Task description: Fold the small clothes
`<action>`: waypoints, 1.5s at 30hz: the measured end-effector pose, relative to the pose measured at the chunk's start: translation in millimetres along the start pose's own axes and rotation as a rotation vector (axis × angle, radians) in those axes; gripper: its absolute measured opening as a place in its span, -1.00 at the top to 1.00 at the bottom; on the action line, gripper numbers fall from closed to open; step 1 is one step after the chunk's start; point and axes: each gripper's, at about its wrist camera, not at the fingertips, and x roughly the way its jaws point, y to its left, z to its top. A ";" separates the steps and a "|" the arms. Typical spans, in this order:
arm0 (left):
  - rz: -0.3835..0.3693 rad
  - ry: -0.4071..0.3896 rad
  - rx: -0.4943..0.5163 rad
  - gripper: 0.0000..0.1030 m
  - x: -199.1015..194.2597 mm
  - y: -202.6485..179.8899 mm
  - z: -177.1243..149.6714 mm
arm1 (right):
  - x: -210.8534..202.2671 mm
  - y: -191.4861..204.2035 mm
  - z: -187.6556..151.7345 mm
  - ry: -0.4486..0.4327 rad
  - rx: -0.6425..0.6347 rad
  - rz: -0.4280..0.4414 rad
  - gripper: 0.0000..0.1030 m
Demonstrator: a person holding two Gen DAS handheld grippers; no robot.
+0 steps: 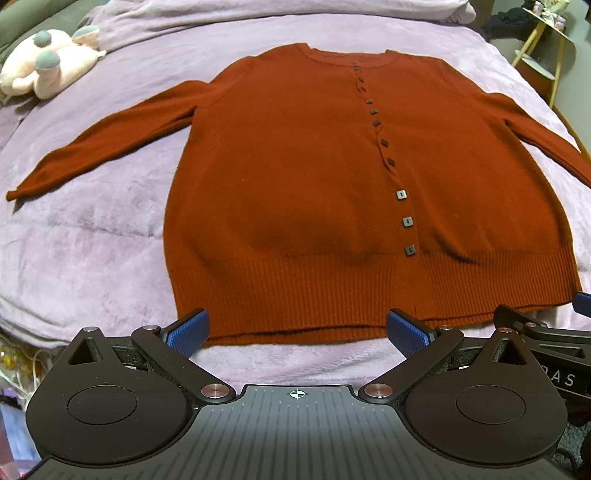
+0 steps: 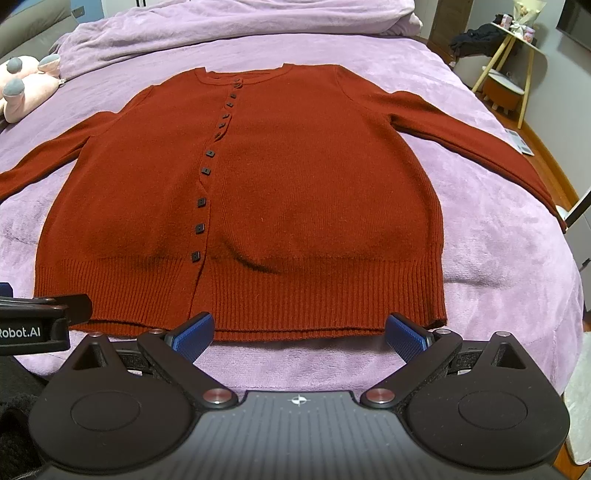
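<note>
A rust-red buttoned cardigan (image 1: 295, 177) (image 2: 295, 192) lies flat and face up on a lilac bed cover (image 1: 85, 251) (image 2: 491, 258), both sleeves spread outward and the ribbed hem toward me. My left gripper (image 1: 297, 330) hovers open at the hem's left half, its blue pads (image 1: 188, 328) wide apart with nothing between them. Over the hem's right half my right gripper (image 2: 300, 332) is likewise open and holds nothing. Each gripper's body shows at the edge of the other's view.
A pink plush toy (image 1: 48, 66) (image 2: 26, 88) rests on the bed at the far left. A bunched lilac blanket (image 2: 236, 22) lies at the head of the bed. A small side table (image 2: 517, 66) with clutter stands off the bed's right side.
</note>
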 end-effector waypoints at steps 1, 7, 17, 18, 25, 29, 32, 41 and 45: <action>0.000 0.000 0.000 -1.00 -0.1 0.0 -0.1 | 0.1 -0.1 -0.2 0.000 0.001 0.001 -0.92; 0.001 0.000 0.000 -1.00 -0.2 0.0 -0.1 | -0.1 0.1 0.4 -0.001 0.000 0.000 -0.92; -0.002 0.000 -0.002 -1.00 0.9 0.7 -0.4 | -0.2 0.5 1.6 -0.002 0.001 0.000 -0.92; -0.003 0.001 -0.001 -1.00 1.0 0.7 -0.4 | -0.4 0.6 1.9 -0.003 0.002 0.001 -0.92; -0.003 0.001 -0.002 -1.00 1.3 0.5 -0.5 | -1.7 -0.7 1.0 -0.010 -0.001 0.006 -0.92; -0.003 0.001 -0.001 -1.00 1.3 0.5 -0.4 | -1.7 -0.5 0.4 -0.010 -0.003 0.003 -0.92; -0.002 0.002 -0.002 -1.00 1.2 0.5 -0.4 | -1.7 -0.4 0.5 -0.011 -0.002 0.003 -0.92; -0.002 0.003 -0.004 -1.00 1.0 -0.7 -1.5 | -2.5 -3.3 -0.7 -0.016 0.007 0.005 -0.92; -0.003 0.004 -0.004 -1.00 1.1 -0.7 -1.5 | -2.7 -4.7 -0.9 -0.020 0.015 0.011 -0.92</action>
